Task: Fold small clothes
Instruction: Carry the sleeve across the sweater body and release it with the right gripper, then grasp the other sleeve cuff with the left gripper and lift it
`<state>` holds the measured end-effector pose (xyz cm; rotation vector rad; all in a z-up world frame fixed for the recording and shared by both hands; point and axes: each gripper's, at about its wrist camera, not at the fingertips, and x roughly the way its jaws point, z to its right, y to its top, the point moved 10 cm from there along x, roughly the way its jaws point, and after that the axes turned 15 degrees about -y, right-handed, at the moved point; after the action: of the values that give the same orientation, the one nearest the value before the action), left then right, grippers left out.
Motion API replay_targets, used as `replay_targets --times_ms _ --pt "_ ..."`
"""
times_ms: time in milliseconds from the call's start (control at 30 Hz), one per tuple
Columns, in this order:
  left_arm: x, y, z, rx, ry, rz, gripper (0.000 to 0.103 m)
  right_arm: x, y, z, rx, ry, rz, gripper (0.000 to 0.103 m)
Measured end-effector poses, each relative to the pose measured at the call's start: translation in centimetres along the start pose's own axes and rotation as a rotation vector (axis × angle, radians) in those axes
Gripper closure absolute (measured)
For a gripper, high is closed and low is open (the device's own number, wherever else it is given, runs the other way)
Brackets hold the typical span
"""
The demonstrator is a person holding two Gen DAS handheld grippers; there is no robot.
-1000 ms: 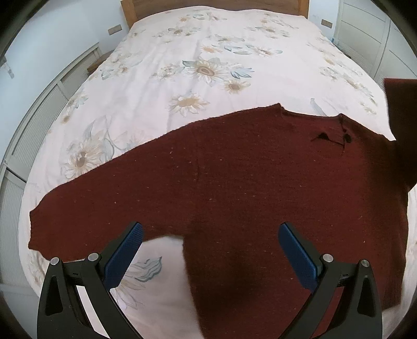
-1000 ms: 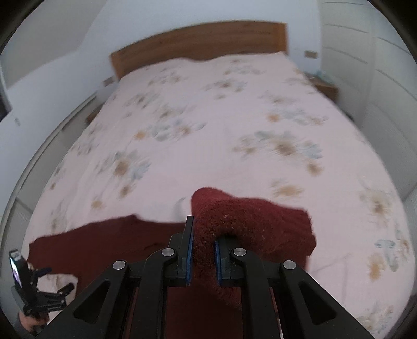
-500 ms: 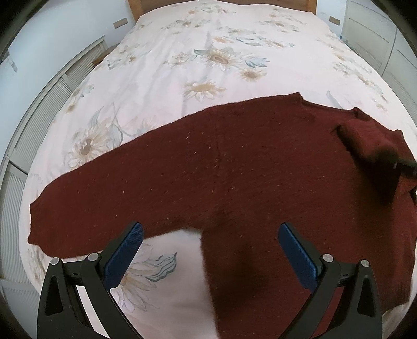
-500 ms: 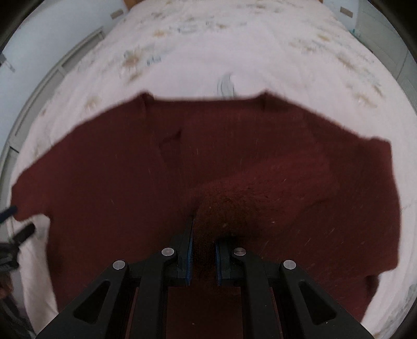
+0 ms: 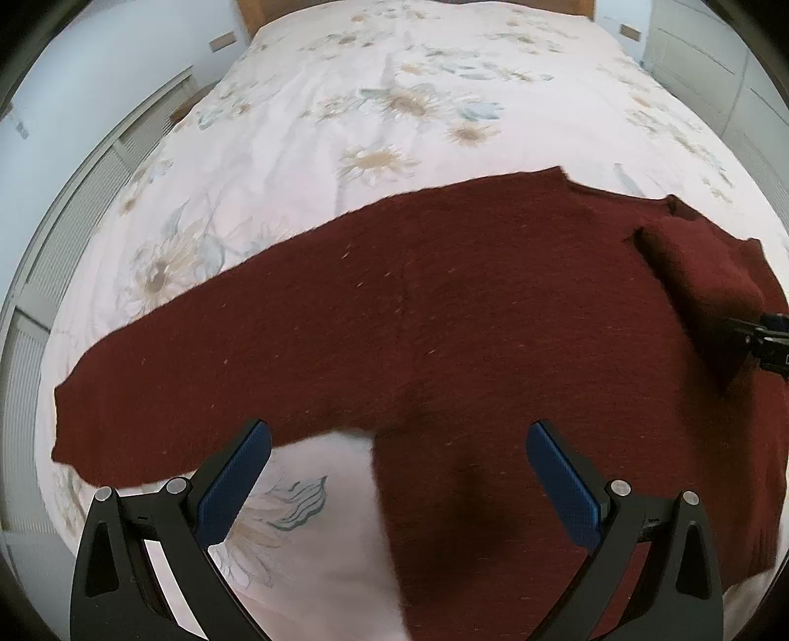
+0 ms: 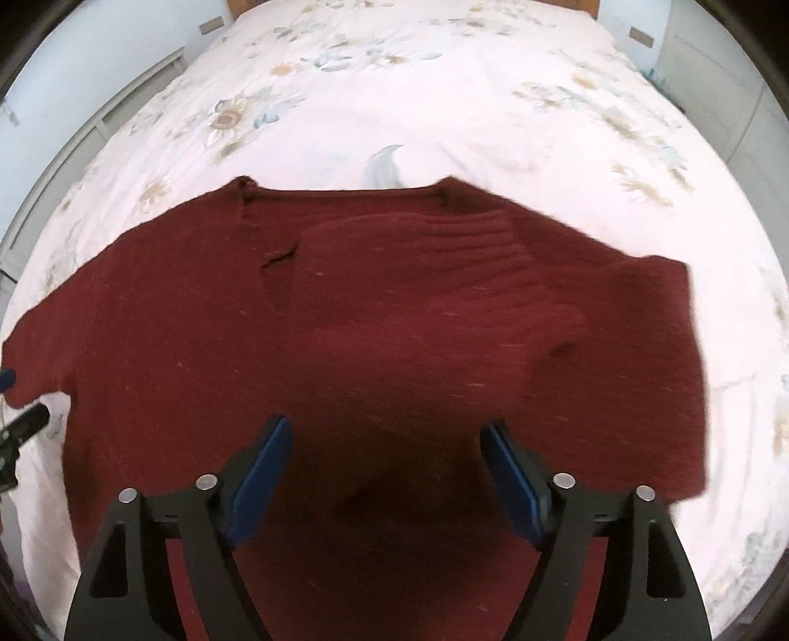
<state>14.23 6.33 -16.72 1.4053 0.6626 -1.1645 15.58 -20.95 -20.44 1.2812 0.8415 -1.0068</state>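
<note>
A dark red knitted sweater [image 5: 444, 305] lies spread flat on the bed, neckline away from me. Its left sleeve [image 5: 148, 394] stretches out to the left. Its right sleeve [image 6: 444, 256] lies folded across the chest, ribbed cuff near the collar; it also shows in the left wrist view [image 5: 700, 266]. My left gripper [image 5: 399, 473] is open and empty above the left armpit. My right gripper [image 6: 384, 468] is open and empty above the sweater's middle; its tip shows at the right edge of the left wrist view [image 5: 764, 335].
The bed [image 6: 444, 98] has a pale floral cover and a wooden headboard [image 5: 256, 10] at the far end. Pale panelled walls [image 5: 59, 207] run along both sides. The left gripper shows at the left edge of the right wrist view [image 6: 19, 434].
My right gripper carried the right sleeve down over the sweater's chest, opened and let it go. The left gripper stayed open and moved slightly closer.
</note>
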Motion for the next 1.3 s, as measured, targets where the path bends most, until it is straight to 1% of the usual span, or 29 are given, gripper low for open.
replay_targets --times_ms 133,267,367,400,467,600,733,833,933,1000,1033,1067,1100,1133,1167,1233,1300 --pt "0.1 0.6 1.7 0.033 -0.027 -0.002 0.001 -1.2 -1.5 2.9 0.018 -0.005 0.023 0.021" --pt "0.9 1.4 4.4 0.09 -0.042 -0.014 0.001 -1.5 -4.0 7.2 0.086 -0.04 0.008 0.021" --pt "1.9 2.5 8.1 0.152 -0.093 -0.028 0.001 -1.4 -5.8 10.6 0.138 -0.077 -0.004 0.021" --pt "2.2 3.1 9.9 0.176 -0.12 -0.025 0.001 -1.2 -6.0 11.1 0.152 -0.083 -0.009 0.021" --pt "2.8 4.0 12.6 0.212 -0.144 -0.023 0.001 -1.0 -6.7 12.7 0.189 -0.087 -0.017 0.021" --pt "4.7 6.1 19.3 0.328 -0.183 -0.029 0.001 -0.8 -7.8 14.5 0.241 -0.081 -0.026 0.021" --pt "6.4 7.5 24.8 0.442 -0.197 -0.023 0.001 -0.7 -8.5 16.1 0.289 -0.074 -0.035 0.021" --pt "8.0 8.1 27.7 0.511 -0.189 -0.033 0.001 -0.6 -9.0 16.7 0.308 -0.076 -0.041 0.021" --pt "10.3 7.9 29.2 0.544 -0.181 -0.078 0.001 0.0 -9.2 16.8 0.321 -0.073 -0.049 0.021" --pt "11.9 7.7 29.9 0.569 -0.163 -0.109 0.002 0.4 -9.5 16.9 0.326 -0.071 -0.058 0.021" --pt "12.7 7.6 30.1 0.58 -0.148 -0.127 0.006 0.6 -9.7 17.0 0.327 -0.071 -0.063 0.021" --pt "13.5 7.4 30.2 0.589 -0.137 -0.146 0.016 0.8 -9.8 17.1 0.328 -0.072 -0.069 0.021" --pt "14.6 7.1 30.3 0.594 -0.134 -0.179 0.022 1.0 -10.0 17.1 0.328 -0.073 -0.074 0.021" --pt "15.4 6.8 30.1 0.592 -0.133 -0.206 0.033 1.1 -10.2 17.2 0.33 -0.073 -0.079 0.021" --pt "16.3 6.6 29.9 0.589 -0.12 -0.232 0.036 1.3 -10.4 17.2 0.332 -0.074 -0.085 0.021" --pt "17.1 6.8 29.7 0.576 -0.122 -0.234 0.038 1.7 -10.5 17.3 0.332 -0.075 -0.091 0.021" --pt "17.1 7.2 29.4 0.558 -0.141 -0.226 0.053 2.0 -10.6 17.3 0.332 -0.08 -0.098 0.021"
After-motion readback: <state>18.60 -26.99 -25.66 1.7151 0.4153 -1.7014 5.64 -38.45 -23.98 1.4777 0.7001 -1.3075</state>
